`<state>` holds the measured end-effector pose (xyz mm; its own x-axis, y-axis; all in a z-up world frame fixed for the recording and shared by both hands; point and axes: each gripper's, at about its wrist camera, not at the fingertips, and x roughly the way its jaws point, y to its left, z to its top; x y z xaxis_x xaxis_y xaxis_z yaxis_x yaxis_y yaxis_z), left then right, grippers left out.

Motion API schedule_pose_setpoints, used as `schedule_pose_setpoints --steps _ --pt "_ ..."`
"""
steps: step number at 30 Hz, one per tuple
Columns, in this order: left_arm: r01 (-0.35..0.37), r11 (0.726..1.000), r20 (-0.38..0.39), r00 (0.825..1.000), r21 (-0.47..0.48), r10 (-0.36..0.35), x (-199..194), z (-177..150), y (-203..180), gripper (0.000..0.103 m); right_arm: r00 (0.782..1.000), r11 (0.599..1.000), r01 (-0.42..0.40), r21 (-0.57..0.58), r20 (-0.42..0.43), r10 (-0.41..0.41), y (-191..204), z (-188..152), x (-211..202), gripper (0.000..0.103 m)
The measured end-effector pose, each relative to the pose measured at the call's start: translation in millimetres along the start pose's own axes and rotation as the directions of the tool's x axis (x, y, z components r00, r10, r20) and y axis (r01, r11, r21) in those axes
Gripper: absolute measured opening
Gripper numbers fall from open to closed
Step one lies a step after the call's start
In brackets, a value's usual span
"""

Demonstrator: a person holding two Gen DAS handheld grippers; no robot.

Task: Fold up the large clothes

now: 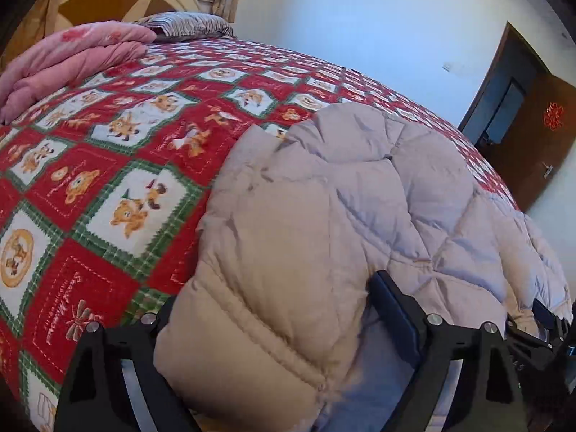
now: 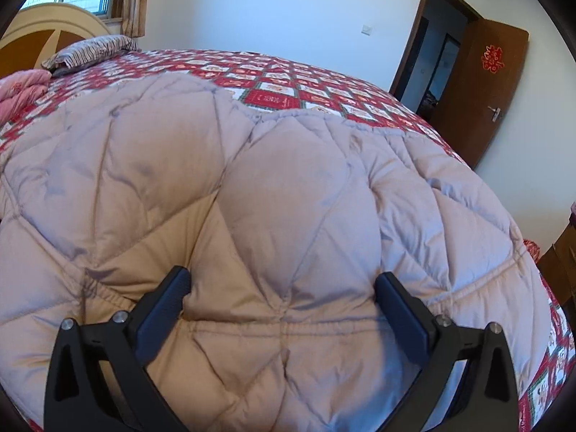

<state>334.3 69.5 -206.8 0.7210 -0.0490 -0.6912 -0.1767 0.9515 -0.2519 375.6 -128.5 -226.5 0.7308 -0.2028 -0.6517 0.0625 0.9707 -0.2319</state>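
Beige quilted puffer coat (image 2: 288,198), spread flat.

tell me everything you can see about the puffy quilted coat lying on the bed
The coat is pale beige, its soft padded fabric stitched into diamond-shaped panels, with a gathered seam near the closest edge. It lies spread on the red patterned bedspread, rumpled and puffy. A sleeve-like part sits between the wide-spread fingers of the left claw; the right claw straddles the padding near the seam, also spread wide.

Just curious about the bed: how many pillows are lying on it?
1 striped pillow lies at the head of the bed, against the headboard, beside a folded pink blanket. The blanket and the puffy coat could hide others.
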Motion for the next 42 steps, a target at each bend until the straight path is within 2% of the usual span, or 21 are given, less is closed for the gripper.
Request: schedule_pose_setpoints --steps 3,4,5,8,12,16,18,20,23,24,26,28,36,39,42 --pt "0.030 1.000 0.012 0.999 0.006 -0.030 -3 2 -7 0.065 1.000 1.000 -0.012 -0.017 -0.022 0.011 3 3 7 0.103" --pt "0.037 0.999 0.014 0.999 0.007 -0.037 -5 3 -8 0.051 0.999 1.000 -0.020 -0.015 -0.028 0.019 3 4 10 0.103" --pt "0.053 0.999 0.018 0.998 0.008 -0.053 -9 3 -9 0.041 0.999 1.000 -0.022 -0.015 -0.029 0.022 3 4 10 0.103" --pt "0.079 0.996 0.028 0.996 0.034 -0.079 -17 7 -13 0.029 1.000 1.000 -0.011 -0.017 -0.022 0.011 5 3 8 0.103" --pt "0.106 0.994 0.026 0.994 0.014 -0.106 -19 8 -4 0.027 0.999 1.000 -0.025 -0.008 -0.043 0.024 1 2 0 0.103" --pt "0.135 0.991 0.032 0.990 -0.005 -0.135 -16 4 4 0.027 0.997 0.998 -0.066 0.008 -0.038 0.066 -8 -22 -36 0.103" --pt "0.134 0.991 0.043 0.990 -0.015 -0.133 -15 1 3 0.030 0.997 0.997 -0.071 -0.003 -0.018 0.071 -8 -39 -46 0.103" --pt "0.118 0.992 0.050 0.992 -0.036 -0.116 -14 -2 2 0.040 0.998 0.998 -0.053 -0.026 0.013 0.054 -4 -53 -45 0.103" --pt "0.118 0.992 0.046 0.992 -0.055 -0.115 -9 -2 4 0.046 0.999 0.999 -0.042 -0.020 0.015 0.042 -1 -53 -39 0.103" --pt "0.131 0.990 0.046 0.991 -0.052 -0.129 -9 -3 5 0.044 0.999 0.999 -0.032 -0.026 0.014 0.032 1 -52 -38 0.103" --pt "0.173 0.984 0.057 0.984 -0.042 -0.170 -13 -2 7 0.023 1.000 0.999 -0.020 -0.036 0.016 0.020 5 -51 -36 0.103" --pt "0.206 0.977 0.062 0.977 -0.057 -0.202 -20 -1 11 0.018 1.000 0.999 -0.020 -0.039 0.015 0.021 6 -49 -34 0.103" --pt "0.316 0.944 0.122 0.945 -0.097 -0.303 -66 4 35 0.015 0.999 0.998 0.025 -0.055 0.020 -0.024 24 -53 -42 0.103" --pt "0.320 0.941 0.138 0.942 -0.107 -0.305 -77 5 49 0.015 0.998 0.996 0.052 -0.067 0.039 -0.049 37 -58 -51 0.103" --pt "0.297 0.949 0.164 0.947 -0.106 -0.278 -89 10 68 0.015 0.998 0.997 0.032 -0.066 0.050 -0.028 58 -61 -61 0.103"
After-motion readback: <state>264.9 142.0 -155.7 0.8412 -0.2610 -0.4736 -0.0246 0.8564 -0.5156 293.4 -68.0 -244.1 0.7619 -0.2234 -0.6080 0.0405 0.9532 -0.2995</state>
